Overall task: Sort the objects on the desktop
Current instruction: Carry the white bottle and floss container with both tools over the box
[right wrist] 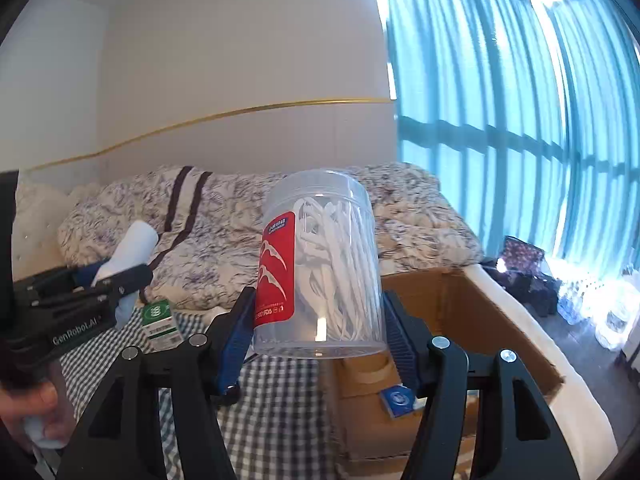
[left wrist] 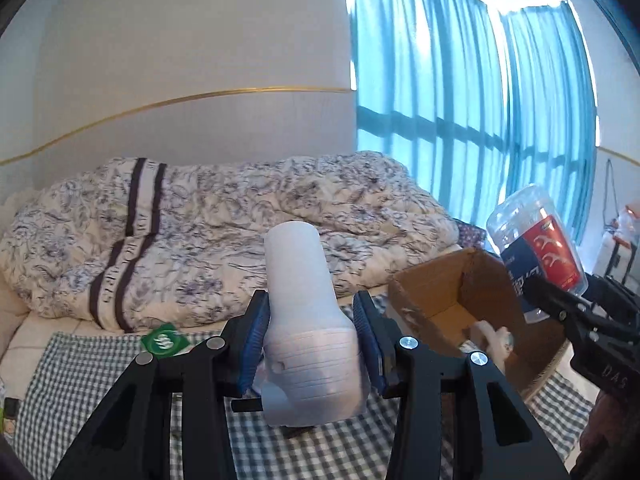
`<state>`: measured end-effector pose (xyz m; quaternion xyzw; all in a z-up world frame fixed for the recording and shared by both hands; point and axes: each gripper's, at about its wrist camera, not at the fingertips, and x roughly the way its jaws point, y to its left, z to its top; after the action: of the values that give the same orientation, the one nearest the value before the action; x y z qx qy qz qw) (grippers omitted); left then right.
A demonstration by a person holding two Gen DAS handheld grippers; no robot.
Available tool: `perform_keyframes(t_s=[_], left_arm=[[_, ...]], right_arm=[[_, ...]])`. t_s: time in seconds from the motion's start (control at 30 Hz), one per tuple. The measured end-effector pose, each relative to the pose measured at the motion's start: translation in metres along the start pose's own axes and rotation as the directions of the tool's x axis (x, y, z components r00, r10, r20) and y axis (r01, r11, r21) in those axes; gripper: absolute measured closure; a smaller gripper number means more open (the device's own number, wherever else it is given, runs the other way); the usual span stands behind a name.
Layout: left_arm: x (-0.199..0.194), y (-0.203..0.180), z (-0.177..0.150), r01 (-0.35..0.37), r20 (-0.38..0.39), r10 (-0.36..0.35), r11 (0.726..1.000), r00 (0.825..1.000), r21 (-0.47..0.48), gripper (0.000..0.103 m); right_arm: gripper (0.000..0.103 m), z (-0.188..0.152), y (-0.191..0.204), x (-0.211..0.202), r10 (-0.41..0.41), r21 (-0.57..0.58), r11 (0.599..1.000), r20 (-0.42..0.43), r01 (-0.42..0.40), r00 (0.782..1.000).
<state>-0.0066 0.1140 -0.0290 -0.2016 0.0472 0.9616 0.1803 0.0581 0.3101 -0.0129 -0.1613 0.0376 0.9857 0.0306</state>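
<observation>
My left gripper point(left wrist: 310, 322) is shut on a white plastic bottle point(left wrist: 302, 292), held up above the checked cloth point(left wrist: 96, 376) with its narrow end pointing away. My right gripper point(right wrist: 316, 320) is shut on a clear jar of white floss picks point(right wrist: 320, 264) with a red label, raised beside the open cardboard box point(right wrist: 480, 308). In the left wrist view the jar point(left wrist: 536, 240) and the right gripper point(left wrist: 560, 300) hang over the box point(left wrist: 448, 288) at the right. The right wrist view shows the left gripper point(right wrist: 116, 284) and its bottle point(right wrist: 128, 252) at the left.
A small green packet point(left wrist: 165, 340) lies on the checked cloth near the floral quilt point(left wrist: 208, 224); the same green packet point(right wrist: 160, 320) appears in the right wrist view. The box holds a roll of tape point(right wrist: 370, 368), a blue item point(right wrist: 396, 398) and a pale object point(left wrist: 490, 340). A hand point(right wrist: 28, 412) holds the left gripper.
</observation>
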Motion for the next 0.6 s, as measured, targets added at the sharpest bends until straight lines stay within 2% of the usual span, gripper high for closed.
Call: perform_keyframes(t_s=[0.3, 0.6], left_arm=[[0.006, -0.041, 0.01, 0.079, 0.01, -0.08, 0.996, 0.997, 0.039, 0.059], [0.018, -0.076, 0.017, 0.15, 0.008, -0.151, 0.986, 0.988, 0.068, 0.059]], right_arm=[[0.042, 0.006, -0.044, -0.015, -0.075, 0.064, 0.995, 0.022, 0.073, 0.997], [0.042, 0.007, -0.078, -0.022, -0.151, 0.08, 0.985, 0.0, 0.15, 0.989]])
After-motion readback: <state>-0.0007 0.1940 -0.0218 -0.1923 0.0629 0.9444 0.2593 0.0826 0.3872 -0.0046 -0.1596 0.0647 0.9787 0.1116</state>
